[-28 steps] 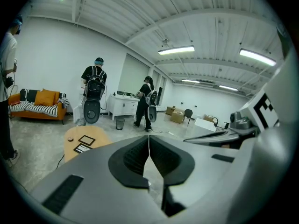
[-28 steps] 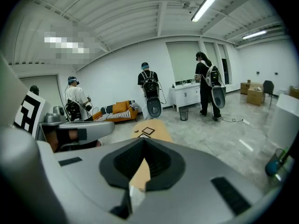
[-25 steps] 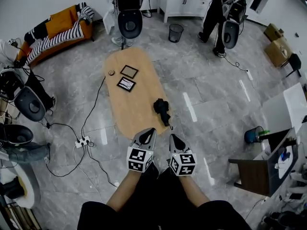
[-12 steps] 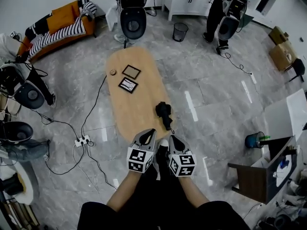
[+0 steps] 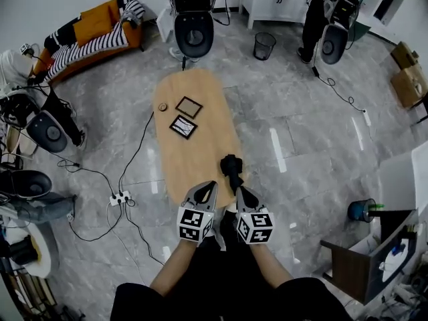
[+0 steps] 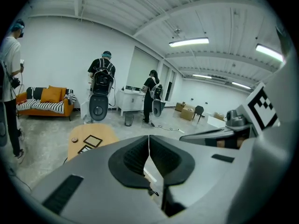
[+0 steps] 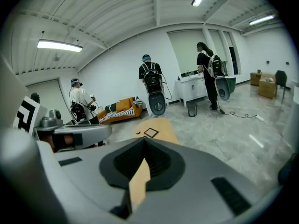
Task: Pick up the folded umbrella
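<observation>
The folded umbrella (image 5: 231, 167), black and compact, lies on the near end of the long oval wooden table (image 5: 194, 154), close to its right-hand edge, with its length running roughly along the table. The person holds both tools side by side over the table's near end. The left tool (image 5: 211, 184) sits to the left of the umbrella and apart from it, and its own view shows the left tool (image 6: 149, 147) with its pads pressed together at the tips and nothing caught between them. The right tool (image 5: 239, 191) points at the umbrella's near end and sits just short of it; whether it touches cannot be told from above. In its own view the right tool (image 7: 143, 144) is likewise closed and empty, with only bare table wood showing through the slit below the pads. Farther up the table lie two dark-framed pictures (image 5: 186, 116) and a small round object (image 5: 161, 106), well away from the umbrella.
</observation>
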### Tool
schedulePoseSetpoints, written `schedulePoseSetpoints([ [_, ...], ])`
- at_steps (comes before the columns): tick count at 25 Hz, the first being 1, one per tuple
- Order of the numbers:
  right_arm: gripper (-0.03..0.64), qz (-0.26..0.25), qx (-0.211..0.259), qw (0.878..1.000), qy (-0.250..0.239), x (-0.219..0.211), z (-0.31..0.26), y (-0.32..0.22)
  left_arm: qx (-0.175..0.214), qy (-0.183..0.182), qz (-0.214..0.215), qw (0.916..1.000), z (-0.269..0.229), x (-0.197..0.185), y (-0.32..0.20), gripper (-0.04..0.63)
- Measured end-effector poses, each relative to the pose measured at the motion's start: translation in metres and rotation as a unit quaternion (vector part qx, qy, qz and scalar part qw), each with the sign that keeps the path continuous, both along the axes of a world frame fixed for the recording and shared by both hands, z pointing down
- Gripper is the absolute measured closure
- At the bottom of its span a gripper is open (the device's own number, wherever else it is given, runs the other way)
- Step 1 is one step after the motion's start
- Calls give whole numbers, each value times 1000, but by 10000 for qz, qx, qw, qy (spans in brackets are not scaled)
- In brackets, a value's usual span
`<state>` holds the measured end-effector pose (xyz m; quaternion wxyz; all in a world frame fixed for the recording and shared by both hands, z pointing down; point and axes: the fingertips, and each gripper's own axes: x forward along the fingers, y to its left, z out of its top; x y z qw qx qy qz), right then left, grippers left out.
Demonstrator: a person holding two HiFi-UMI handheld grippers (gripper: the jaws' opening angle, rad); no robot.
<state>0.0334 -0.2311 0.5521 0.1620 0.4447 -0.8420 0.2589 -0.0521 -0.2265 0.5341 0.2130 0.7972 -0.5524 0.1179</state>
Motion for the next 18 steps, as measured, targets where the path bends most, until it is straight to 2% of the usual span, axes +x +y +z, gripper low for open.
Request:
schedulePoseSetpoints([
  [8,607,-214,-229,9995,-85,12,17,-41,-235,-103,-232,9994,11,9,-33,578],
  [18,598,-531,-636,9961,307,10,76,-62,-537,-77,-410,9977,48,2,-38,578],
])
